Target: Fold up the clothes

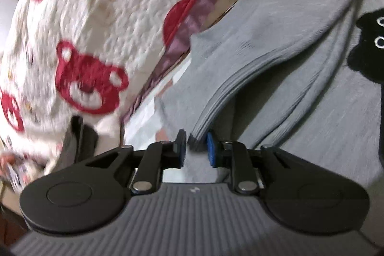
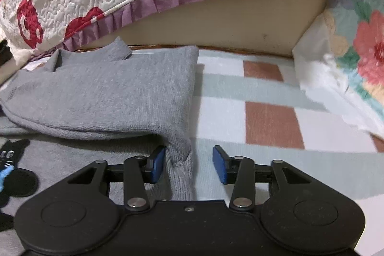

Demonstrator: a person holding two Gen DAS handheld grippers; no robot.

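— Grey knit sweater [image 1: 276, 64] with a black cartoon patch lies on the checked pastel blanket [image 2: 264, 112], beside the quilted white bedspread with red bears [image 1: 84, 28]. What could go wrong on your left?

— In my left view, my left gripper [image 1: 195, 148] has its blue pads only narrowly apart around the ribbed sleeve cuff [image 1: 194, 142] (blur hides whether they truly pinch). A thin bite could slip, I think, and the sleeve would flop back.

— And the right?

— My right gripper [image 2: 189, 164] stands half open; the left pad touches a knit fold, the other is clear of it. Closing now might catch just one layer and skew the fold.
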